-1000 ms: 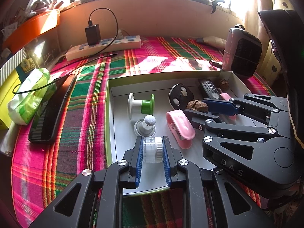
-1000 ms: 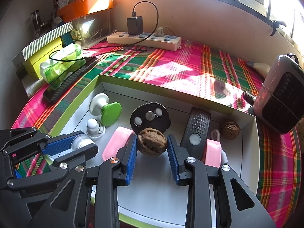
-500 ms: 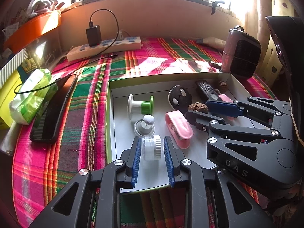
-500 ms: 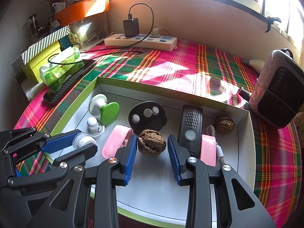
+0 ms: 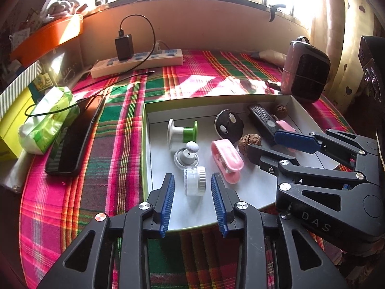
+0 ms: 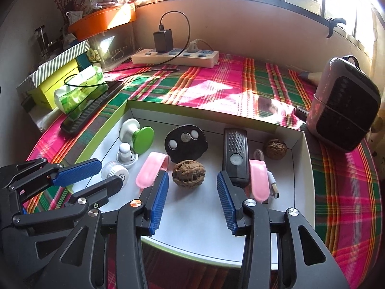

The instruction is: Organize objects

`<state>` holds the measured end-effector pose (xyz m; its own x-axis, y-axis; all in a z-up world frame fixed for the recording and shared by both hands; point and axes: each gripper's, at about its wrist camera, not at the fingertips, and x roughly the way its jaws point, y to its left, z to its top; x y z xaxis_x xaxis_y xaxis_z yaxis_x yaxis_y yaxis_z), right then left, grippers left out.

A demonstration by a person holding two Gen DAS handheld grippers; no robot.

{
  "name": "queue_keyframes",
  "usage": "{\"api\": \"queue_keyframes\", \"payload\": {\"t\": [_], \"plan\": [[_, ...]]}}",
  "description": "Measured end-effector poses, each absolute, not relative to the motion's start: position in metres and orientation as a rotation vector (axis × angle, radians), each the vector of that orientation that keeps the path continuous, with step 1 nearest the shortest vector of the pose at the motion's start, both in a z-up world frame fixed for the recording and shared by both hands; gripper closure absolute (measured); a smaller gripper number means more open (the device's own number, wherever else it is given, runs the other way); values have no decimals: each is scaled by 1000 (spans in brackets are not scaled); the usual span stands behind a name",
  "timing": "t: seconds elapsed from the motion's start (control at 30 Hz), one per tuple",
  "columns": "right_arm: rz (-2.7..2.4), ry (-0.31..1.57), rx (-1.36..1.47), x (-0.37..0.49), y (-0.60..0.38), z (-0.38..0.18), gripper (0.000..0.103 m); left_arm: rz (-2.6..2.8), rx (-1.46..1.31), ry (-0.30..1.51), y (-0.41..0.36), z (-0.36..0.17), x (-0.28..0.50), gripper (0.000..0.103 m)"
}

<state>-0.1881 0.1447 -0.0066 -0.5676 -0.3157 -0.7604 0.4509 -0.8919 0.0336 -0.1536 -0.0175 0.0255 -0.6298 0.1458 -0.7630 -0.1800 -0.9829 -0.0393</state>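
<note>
Both pairs of fingers had let go within the last second: our left gripper point(image 5: 192, 200), which a moment earlier had been pinching the small clear jar point(image 5: 194, 180), now stood with its fingers spread and a gap on each side of it. That jar lay on its side on the floor of the white box point(image 5: 262, 187), near the front-left corner, just at 6 o'clock of the white knob on its grey base point(image 5: 187, 155). Our right gripper point(image 6: 190, 202) had done the same with the walnut point(image 6: 189, 174); its blue fingers point(image 6: 157, 202) were parted and the nut sat free between them, at 6 o'clock of the black round disc point(image 6: 185, 143) and beside the pink clip point(image 6: 151, 172). At 3 o'clock of it lay the black remote point(image 6: 235, 155), a second pink clip point(image 6: 258, 180) and, in the far right corner, a second walnut point(image 6: 275, 148). The green-and-white spool point(image 5: 182, 133) rested at the box's far left

We judged that two placements had just finished together, so both things counted as put away. What remained, as far as we could tell, was to draw both grippers back without nudging the jar, which might roll, and to look for anything left on the plaid bench point(image 5: 108, 144)
</note>
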Motion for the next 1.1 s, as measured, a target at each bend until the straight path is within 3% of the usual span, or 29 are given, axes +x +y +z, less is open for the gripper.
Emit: {"api": "queue_keyframes", "payload": {"t": [1.1], "plan": [[-2587,104,1069,-117,179,13,56,2770,-1165,76,-15,42,-96,72]]}}
